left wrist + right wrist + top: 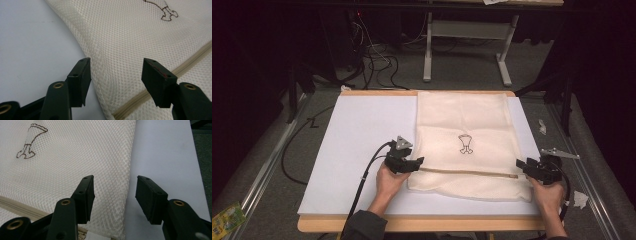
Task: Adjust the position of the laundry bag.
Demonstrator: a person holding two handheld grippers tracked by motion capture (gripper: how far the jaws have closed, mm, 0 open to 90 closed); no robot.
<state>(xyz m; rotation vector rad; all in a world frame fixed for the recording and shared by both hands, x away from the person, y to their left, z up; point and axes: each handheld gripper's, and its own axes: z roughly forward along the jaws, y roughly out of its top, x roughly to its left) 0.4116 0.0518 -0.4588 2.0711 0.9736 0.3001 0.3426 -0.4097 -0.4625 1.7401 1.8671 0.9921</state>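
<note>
Here the mesh bag (pixel 464 142) lies lengthwise away, zipper (pixel 467 173) running crosswise

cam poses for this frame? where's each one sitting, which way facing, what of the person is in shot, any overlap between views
High view: above the person's side, facing forward and down on the white table; both forearms, left claw and right claw at the mesh bag sides.
Left gripper view: on the left claw, open jaws over the bag's left edge near the zipper.
Right gripper view: on the right claw, open jaws over the bag's right edge.
Shared: all three show the bag's printed emblem.
</note>
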